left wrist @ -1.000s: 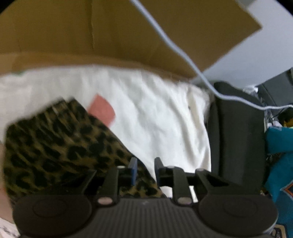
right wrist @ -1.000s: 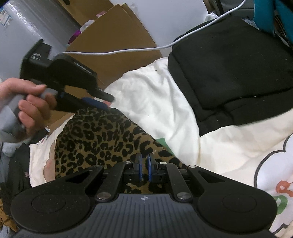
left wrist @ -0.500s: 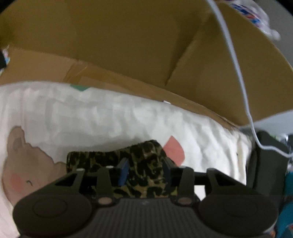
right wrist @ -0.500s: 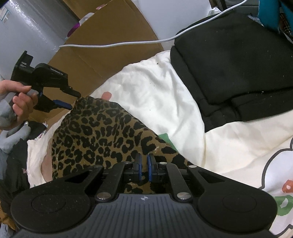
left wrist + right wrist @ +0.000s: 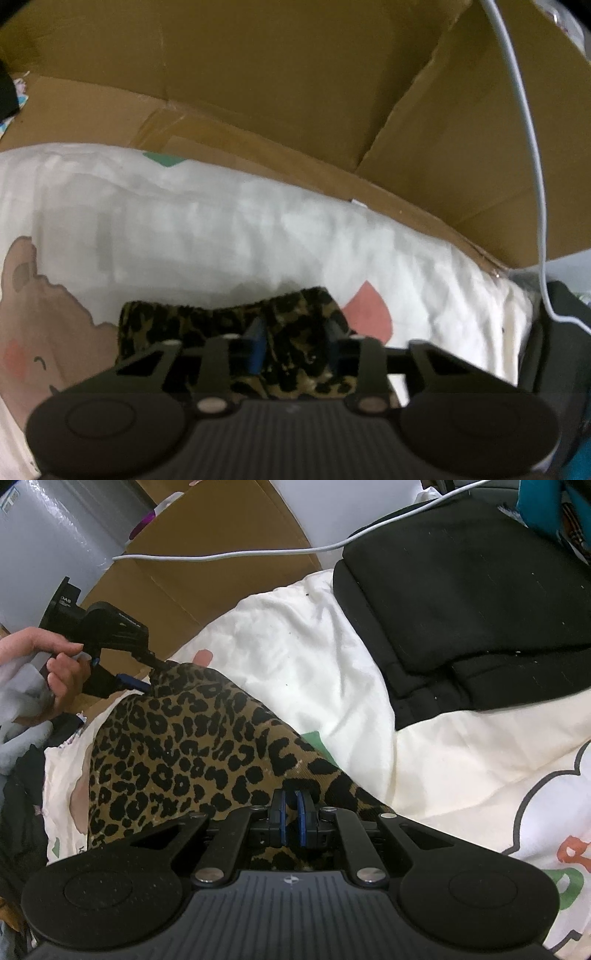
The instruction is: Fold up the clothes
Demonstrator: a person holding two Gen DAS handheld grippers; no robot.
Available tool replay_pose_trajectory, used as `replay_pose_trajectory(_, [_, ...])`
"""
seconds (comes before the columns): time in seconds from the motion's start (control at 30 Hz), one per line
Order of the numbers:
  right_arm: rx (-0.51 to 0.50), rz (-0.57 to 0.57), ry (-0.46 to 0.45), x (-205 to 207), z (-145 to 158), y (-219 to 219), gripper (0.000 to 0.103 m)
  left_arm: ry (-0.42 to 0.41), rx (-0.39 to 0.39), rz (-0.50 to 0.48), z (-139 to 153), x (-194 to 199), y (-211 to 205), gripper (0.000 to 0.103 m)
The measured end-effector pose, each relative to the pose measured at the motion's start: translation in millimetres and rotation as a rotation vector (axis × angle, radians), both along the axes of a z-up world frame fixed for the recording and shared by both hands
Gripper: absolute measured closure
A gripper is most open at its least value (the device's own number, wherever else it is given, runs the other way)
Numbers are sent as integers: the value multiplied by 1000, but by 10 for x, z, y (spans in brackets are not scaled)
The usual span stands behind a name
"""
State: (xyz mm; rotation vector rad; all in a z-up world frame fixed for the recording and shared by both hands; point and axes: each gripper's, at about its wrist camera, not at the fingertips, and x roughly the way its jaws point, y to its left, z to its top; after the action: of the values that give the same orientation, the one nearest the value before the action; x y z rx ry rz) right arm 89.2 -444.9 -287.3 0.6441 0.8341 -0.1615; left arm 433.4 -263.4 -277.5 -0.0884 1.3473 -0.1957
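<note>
A leopard-print garment (image 5: 177, 749) lies spread on a white printed bedsheet (image 5: 303, 672). My right gripper (image 5: 290, 814) is shut on the garment's near edge. My left gripper (image 5: 293, 341) is open, its blue pads either side of the garment's far edge (image 5: 295, 332), which bunches between them. In the right wrist view the left gripper (image 5: 142, 675) sits at the garment's far corner, held by a hand (image 5: 59, 672).
A folded black garment (image 5: 472, 602) lies on the bed at the right. Flattened cardboard (image 5: 295, 92) stands behind the bed. A white cable (image 5: 229, 555) crosses it. Teal clothing (image 5: 546, 509) is at the far right; dark clothes (image 5: 18, 812) lie left.
My left gripper opened and moved to the garment's far edge, which now sits between its pads. The garment is stretched flatter. My right gripper stays shut on the near edge.
</note>
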Motion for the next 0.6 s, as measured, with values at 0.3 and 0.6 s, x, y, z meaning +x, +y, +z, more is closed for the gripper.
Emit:
replay_pose_trajectory(0.3, [8, -13, 2, -29, -20, -40, 96, -40, -21, -30, 256, -81, -4, 88])
replay_pose_trajectory(0.6, [3, -13, 12, -70, -34, -43, 95, -57, -8, -51, 161, -91, -147, 88])
